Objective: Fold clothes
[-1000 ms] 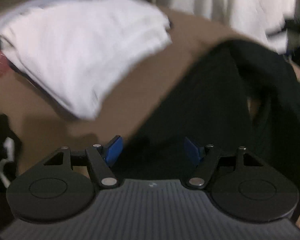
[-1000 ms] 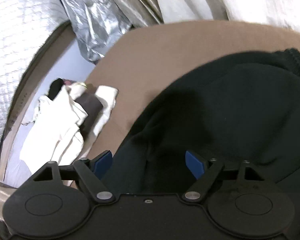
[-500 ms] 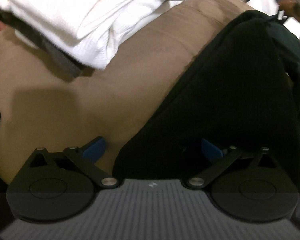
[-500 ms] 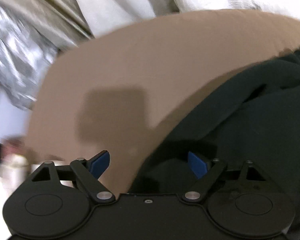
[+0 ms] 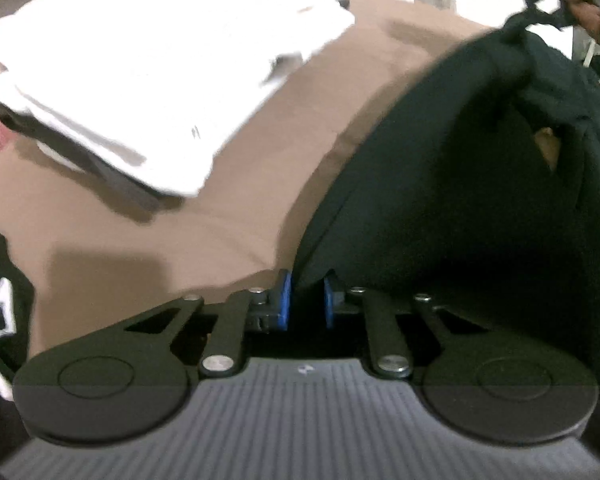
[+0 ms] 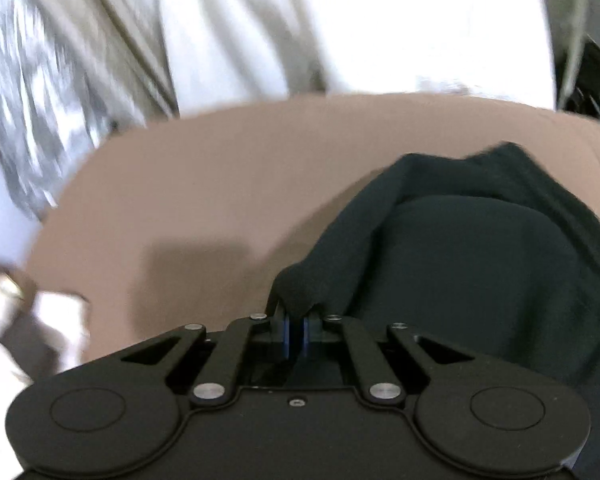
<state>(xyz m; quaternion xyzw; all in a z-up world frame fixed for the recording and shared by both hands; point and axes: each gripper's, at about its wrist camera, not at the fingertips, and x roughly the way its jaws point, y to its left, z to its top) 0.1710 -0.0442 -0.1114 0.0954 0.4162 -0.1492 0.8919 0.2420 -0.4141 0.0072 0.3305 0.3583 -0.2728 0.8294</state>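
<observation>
Both jaws are pinched on cloth: the left gripper (image 5: 305,298) nips a near edge of the dark garment (image 5: 440,184), the right gripper (image 6: 296,330) another bunched corner, likely to lift and spread it over the brown surface (image 5: 228,200); folded white clothes (image 5: 148,68) lie far left.

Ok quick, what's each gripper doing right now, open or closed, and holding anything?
Left gripper: closed, pinching an edge of the black garment.
Right gripper: closed, pinching a bunched fold of the black garment.
</observation>
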